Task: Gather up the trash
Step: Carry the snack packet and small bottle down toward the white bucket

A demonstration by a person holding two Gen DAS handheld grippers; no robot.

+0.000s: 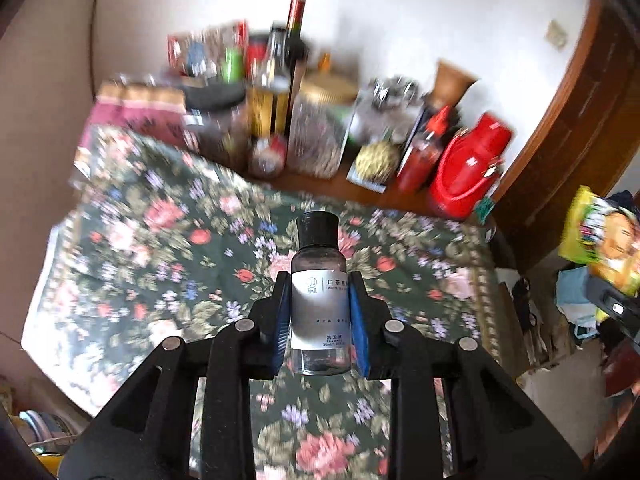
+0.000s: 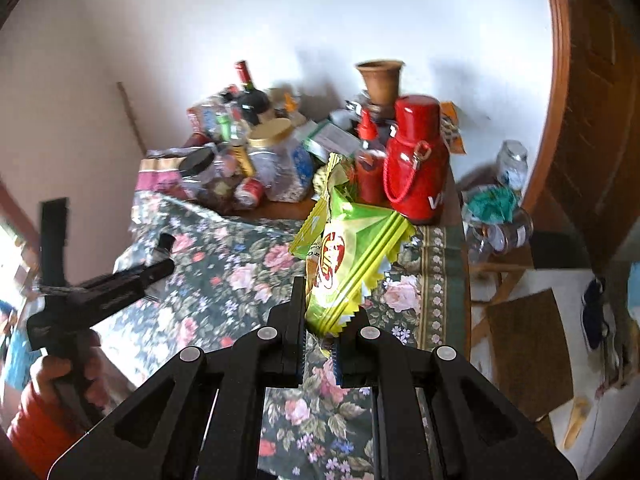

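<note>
Both grippers clamp trash above the floral tablecloth (image 1: 160, 248): left gripper (image 1: 320, 316) a small bottle (image 1: 320, 304), right gripper (image 2: 322, 344) a green wrapper (image 2: 344, 264).

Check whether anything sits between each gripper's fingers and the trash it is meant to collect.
Nothing does. The left gripper is already shut on the small bottle, and the right gripper is shut on the green snack wrapper. Both are held above the floral tablecloth. No bin is visible.

clear plastic bottle (image 1: 320, 304); glossy foil wrapper (image 2: 344, 264); floral cloth (image 1: 168, 240).
</note>
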